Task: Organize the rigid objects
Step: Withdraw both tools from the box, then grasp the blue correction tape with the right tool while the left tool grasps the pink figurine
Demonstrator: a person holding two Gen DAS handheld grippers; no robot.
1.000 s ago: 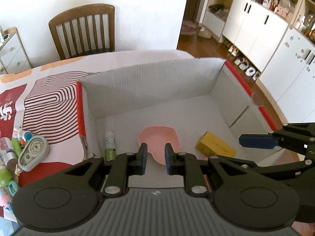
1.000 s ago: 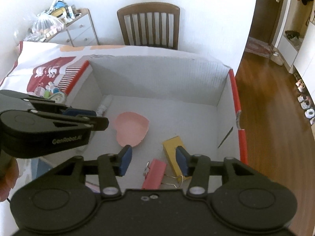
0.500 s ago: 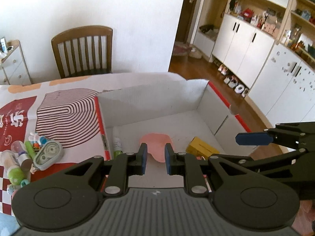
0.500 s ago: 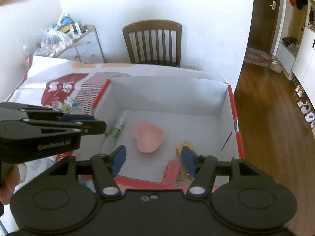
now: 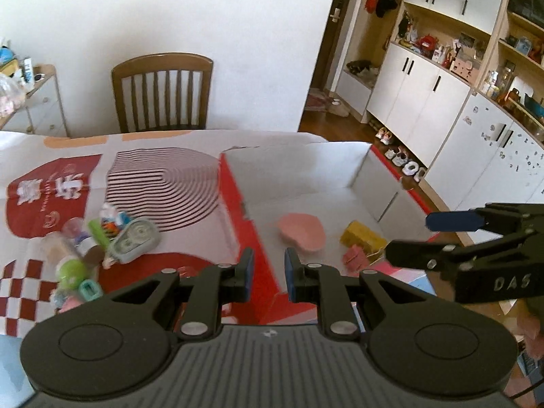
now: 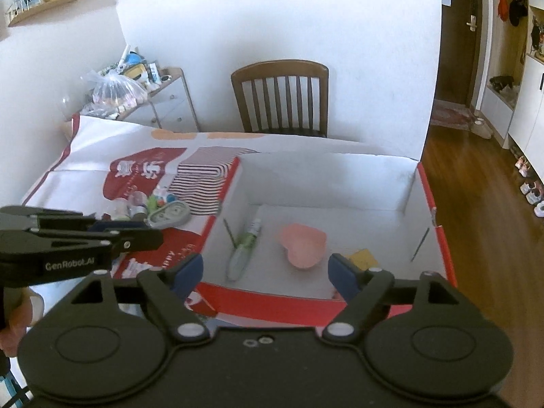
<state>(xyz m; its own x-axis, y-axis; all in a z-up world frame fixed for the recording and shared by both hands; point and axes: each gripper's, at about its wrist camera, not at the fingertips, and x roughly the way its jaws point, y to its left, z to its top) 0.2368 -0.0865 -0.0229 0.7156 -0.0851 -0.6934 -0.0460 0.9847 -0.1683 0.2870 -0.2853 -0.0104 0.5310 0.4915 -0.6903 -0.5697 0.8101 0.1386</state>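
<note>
Left tool pressed together, empty; right tool just opening, empty, above box at 12 o'clock.

1. Both views are bright, lit by soft, even daylight; its source is not in view.
2. The white wall is close to washed out, and the wooden floor carries a pale sheen.
3. Shadows are faint: the box is greyer along its inner walls.
4. Fisheye bending curves the cupboards and darkens the corners of the right view.
5. In the left view the small items on the bench are smeared by motion blur; the right view is sharper.
</note>
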